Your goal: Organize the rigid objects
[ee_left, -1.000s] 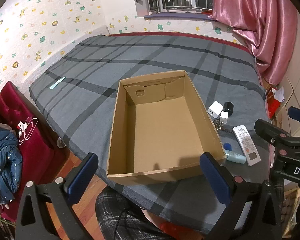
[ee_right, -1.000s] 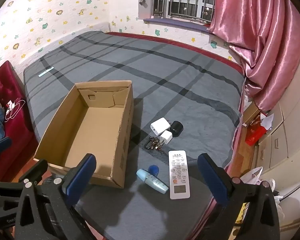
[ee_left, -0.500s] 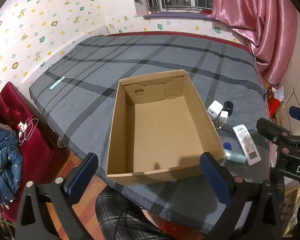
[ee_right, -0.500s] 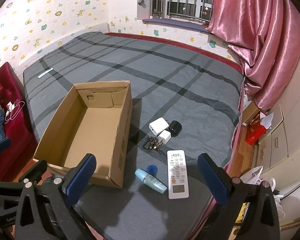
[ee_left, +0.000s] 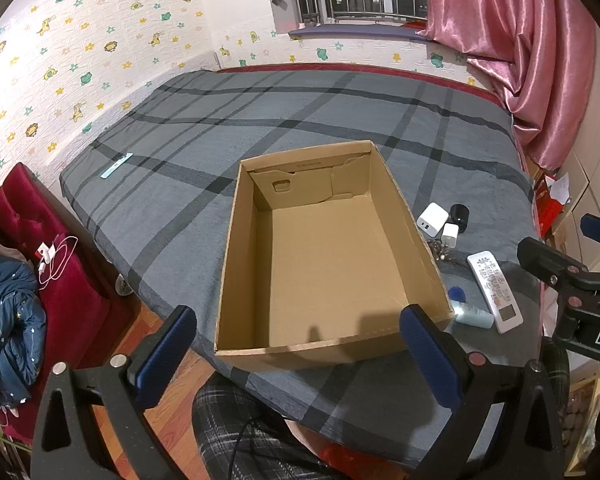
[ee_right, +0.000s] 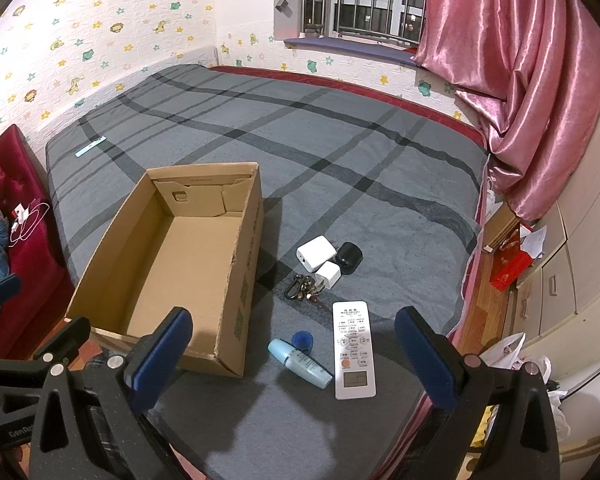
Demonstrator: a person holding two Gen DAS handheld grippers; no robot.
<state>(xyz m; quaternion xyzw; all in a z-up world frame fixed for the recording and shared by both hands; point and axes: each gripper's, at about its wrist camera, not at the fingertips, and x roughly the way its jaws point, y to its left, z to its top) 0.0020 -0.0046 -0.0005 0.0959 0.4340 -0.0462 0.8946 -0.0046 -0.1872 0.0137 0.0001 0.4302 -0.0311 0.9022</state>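
Both claws, left gripper and right gripper, gaped wide and empty above the bed; remote and bottle lay at the cardboard box's three o'clock

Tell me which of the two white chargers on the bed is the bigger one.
The bigger white charger is the one farther from the remote, next to the black round thing; the smaller charger sits by the keys.

Keys: in the left wrist view, largely hidden behind the cardboard box wall. Bottle: one end hidden by the same box corner. Remote: button labels too small to read. Right gripper: cut off by the frame edge; lettering incomplete.
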